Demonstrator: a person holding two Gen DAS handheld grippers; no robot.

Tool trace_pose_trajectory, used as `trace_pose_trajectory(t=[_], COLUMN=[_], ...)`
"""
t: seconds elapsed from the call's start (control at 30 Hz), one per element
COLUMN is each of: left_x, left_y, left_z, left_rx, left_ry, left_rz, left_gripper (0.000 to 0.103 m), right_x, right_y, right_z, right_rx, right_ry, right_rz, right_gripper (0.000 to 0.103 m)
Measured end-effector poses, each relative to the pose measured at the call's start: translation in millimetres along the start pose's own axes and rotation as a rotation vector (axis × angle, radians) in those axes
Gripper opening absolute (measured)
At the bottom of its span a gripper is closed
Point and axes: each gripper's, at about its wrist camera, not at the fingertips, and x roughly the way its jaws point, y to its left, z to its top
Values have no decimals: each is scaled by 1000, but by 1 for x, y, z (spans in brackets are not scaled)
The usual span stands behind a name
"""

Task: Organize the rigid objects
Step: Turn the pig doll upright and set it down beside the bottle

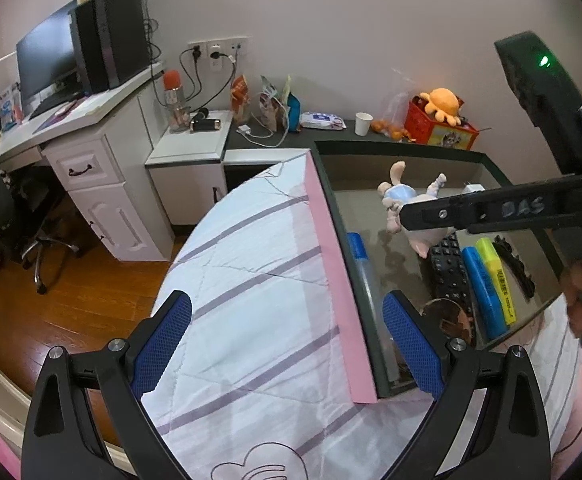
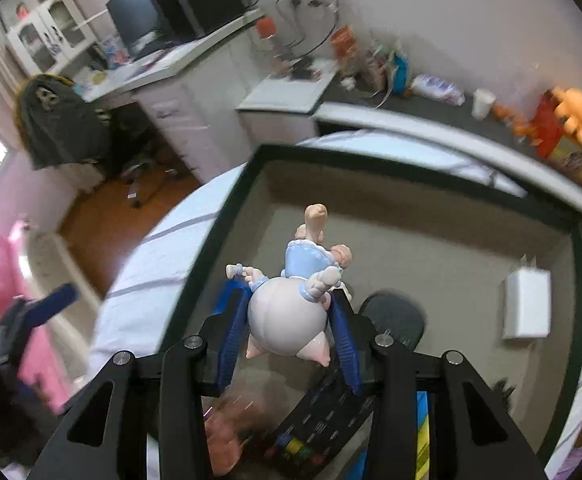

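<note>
A pale pink toy figurine in a blue dress (image 2: pixel 305 256) hangs above the grey floor of an open box with a dark green rim (image 2: pixel 227 216). My right gripper (image 2: pixel 289 312) is shut on the figurine's round body, with the blue pads pressed on both sides. In the left wrist view the same figurine (image 1: pixel 401 194) sits at the tip of the right gripper's black finger (image 1: pixel 431 212). My left gripper (image 1: pixel 287 344) stands open over the striped quilt (image 1: pixel 251 280), astride the box's pink outer wall (image 1: pixel 331 248), holding nothing.
In the box lie a black keypad (image 1: pixel 449 268), a blue highlighter (image 1: pixel 485 292), a yellow highlighter (image 1: pixel 499 280), a black hair clip (image 1: pixel 517 268), a blue-capped tube (image 1: pixel 365 272) and a white charger (image 2: pixel 527 304). Behind stand a dark shelf with a paper cup (image 1: pixel 363 123), and a white desk (image 1: pixel 103 168).
</note>
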Motion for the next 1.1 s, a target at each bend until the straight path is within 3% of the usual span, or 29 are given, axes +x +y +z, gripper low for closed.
trace_pose_trajectory(t=[0.2, 0.3, 0.43, 0.8, 0.97, 1.0, 1.03, 1.1], left_x=[5, 11, 15, 7, 4, 4, 4, 4], left_y=[-18, -26, -19, 8, 6, 6, 5, 3], left_z=[3, 9, 8, 2, 2, 3, 3, 4], left_rx=[59, 86, 59, -3, 6, 9, 10, 13], left_ry=[8, 12, 24, 15, 7, 6, 5, 3], left_rz=[-32, -40, -49, 4, 4, 2, 1, -2], left_gripper=[98, 98, 98, 98, 98, 98, 98, 98], right_x=[-16, -22, -18, 23, 32, 33, 34, 34], right_y=[-11, -9, -10, -16, -18, -19, -18, -17], right_z=[3, 7, 7, 4, 11, 11, 9, 6], right_rx=[68, 79, 62, 65, 59, 56, 37, 18], right_ry=[42, 44, 52, 101, 63, 61, 66, 65], right_rz=[129, 153, 62, 20, 10, 15, 5, 15], right_gripper=[39, 39, 39, 39, 39, 32, 16, 16])
